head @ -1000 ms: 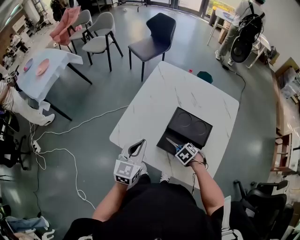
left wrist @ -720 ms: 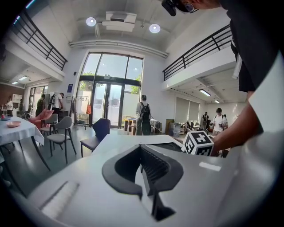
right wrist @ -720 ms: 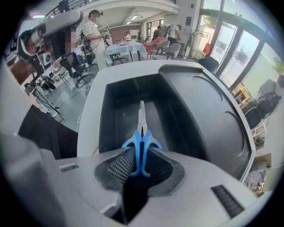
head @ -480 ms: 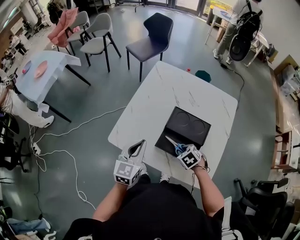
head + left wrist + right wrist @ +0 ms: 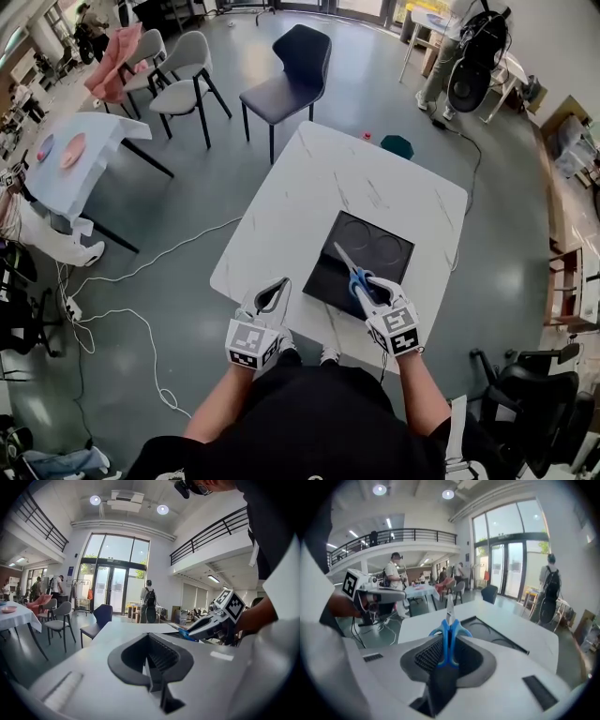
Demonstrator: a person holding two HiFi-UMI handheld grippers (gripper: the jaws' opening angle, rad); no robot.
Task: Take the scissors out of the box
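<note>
The scissors (image 5: pixel 349 265), with blue handles and steel blades, are lifted above the near edge of the flat black box (image 5: pixel 380 246) on the white marble table (image 5: pixel 309 187). My right gripper (image 5: pixel 364 284) is shut on the blue handles (image 5: pixel 450 641), and the blades point away from me. In the left gripper view the scissors (image 5: pixel 183 632) stick out of the right gripper (image 5: pixel 199 629). My left gripper (image 5: pixel 279 286) hovers at the table's near left edge, its jaws together (image 5: pixel 151 665) with nothing between them.
The box lid (image 5: pixel 497 630) shows two round recesses. A small teal object (image 5: pixel 403 146) lies at the table's far edge. Chairs (image 5: pixel 286 66) stand beyond the table, cables (image 5: pixel 141 272) trail on the floor at left, and a person (image 5: pixel 445 47) stands at the far right.
My right gripper has risen with the scissors, lifting them off the box and tilting them so the blades point further away. The left gripper has stayed put.
</note>
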